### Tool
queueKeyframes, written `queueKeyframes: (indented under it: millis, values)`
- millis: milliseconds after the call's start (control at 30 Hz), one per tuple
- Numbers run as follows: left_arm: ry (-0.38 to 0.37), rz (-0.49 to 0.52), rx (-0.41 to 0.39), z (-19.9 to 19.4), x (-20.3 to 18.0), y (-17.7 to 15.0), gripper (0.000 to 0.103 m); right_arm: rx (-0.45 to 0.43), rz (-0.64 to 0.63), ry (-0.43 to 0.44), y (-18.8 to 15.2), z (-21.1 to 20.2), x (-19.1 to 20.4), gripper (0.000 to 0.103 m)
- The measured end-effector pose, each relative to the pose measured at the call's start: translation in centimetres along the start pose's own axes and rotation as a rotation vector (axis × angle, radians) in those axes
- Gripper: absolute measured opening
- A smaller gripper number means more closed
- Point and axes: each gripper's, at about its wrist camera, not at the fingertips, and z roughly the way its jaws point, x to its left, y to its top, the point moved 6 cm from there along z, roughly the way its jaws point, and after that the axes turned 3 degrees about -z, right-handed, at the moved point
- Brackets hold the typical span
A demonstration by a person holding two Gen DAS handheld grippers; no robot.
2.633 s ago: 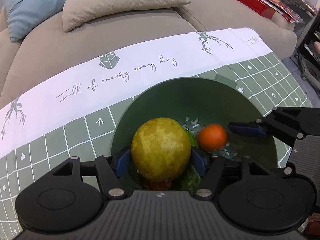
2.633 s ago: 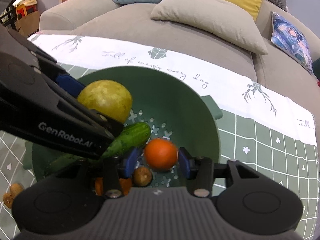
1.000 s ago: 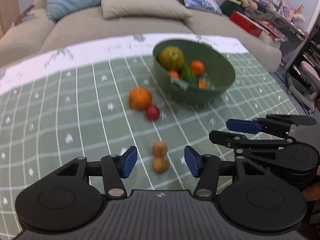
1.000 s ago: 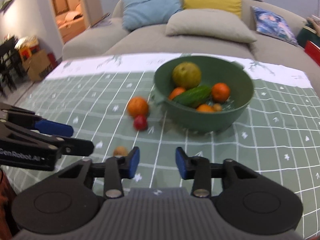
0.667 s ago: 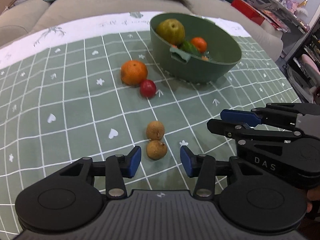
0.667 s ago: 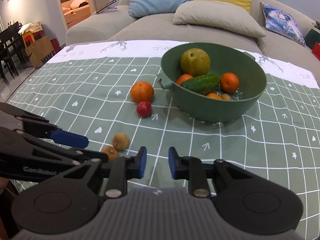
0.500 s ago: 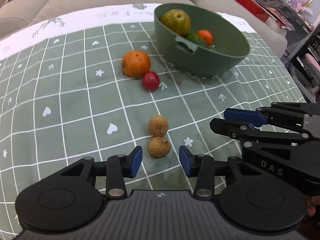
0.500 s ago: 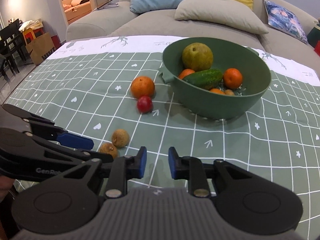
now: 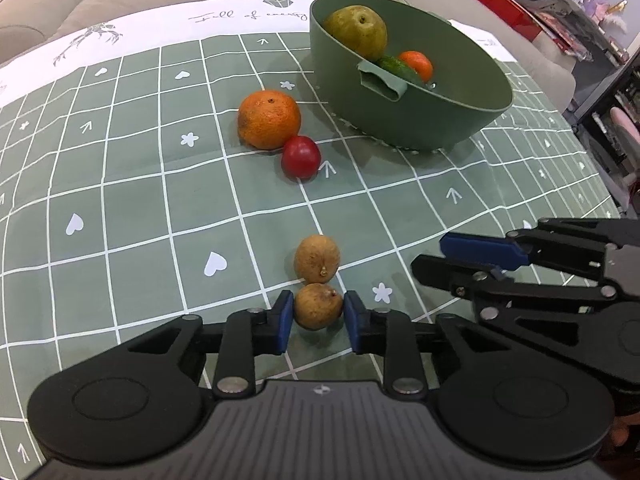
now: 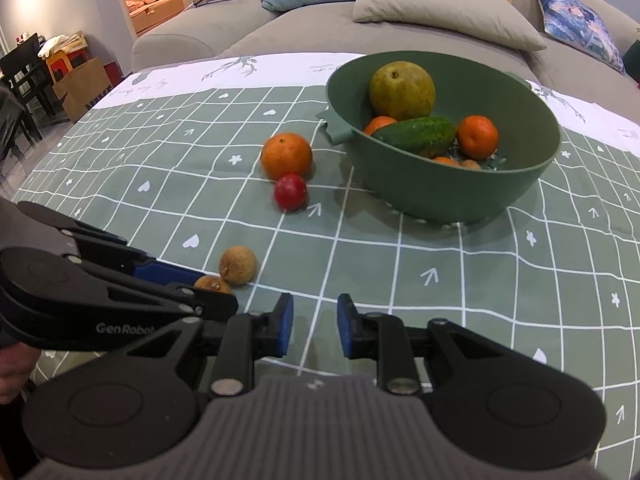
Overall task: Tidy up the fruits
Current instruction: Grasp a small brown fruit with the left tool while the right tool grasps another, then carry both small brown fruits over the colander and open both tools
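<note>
My left gripper (image 9: pixel 317 316) has its blue pads on both sides of the near small brown fruit (image 9: pixel 318 306) on the green checked cloth; the pads touch or almost touch it. A second brown fruit (image 9: pixel 317 259) lies just beyond, touching it. An orange (image 9: pixel 269 119) and a small red fruit (image 9: pixel 301 157) lie further on. The green bowl (image 10: pixel 444 196) holds a pear (image 10: pixel 401 90), a cucumber (image 10: pixel 416 131) and small oranges. My right gripper (image 10: pixel 314 330) is empty with a narrow gap, above bare cloth right of the brown fruits (image 10: pixel 238 265).
A grey sofa with cushions (image 10: pixel 444 12) runs behind the table. The cloth's white border (image 9: pixel 140 28) lies at the far edge. Shelves and a red box (image 9: pixel 508 8) stand at the right. My right gripper's side shows in the left wrist view (image 9: pixel 540 276).
Both grippers came back from the bowl, leaving the pear and small orange in it. My left gripper has moved down and forward onto the near brown fruit and its pads have narrowed around it.
</note>
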Motion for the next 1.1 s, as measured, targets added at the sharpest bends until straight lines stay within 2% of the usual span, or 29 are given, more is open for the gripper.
queueKeyframes:
  millis: [233,433,800,1100]
  values:
    - [0.012,-0.034,-0.017,-1.3,1.2,0.4,0.030,-0.006,-0.037,0.049,0.5,0.5,1.4,0.019]
    - [0.041,-0.106,-0.062,-2.8,3.7,1.4,0.030,-0.010,-0.090,0.090,1.2,1.6,3.6,0.020]
    - [0.046,-0.151,-0.081,-3.5,5.7,1.7,0.030,0.023,-0.104,0.096,2.3,4.3,4.9,0.023]
    - [0.044,-0.150,-0.092,-4.0,5.3,1.6,0.030,0.014,-0.108,0.095,2.4,3.9,4.9,0.021]
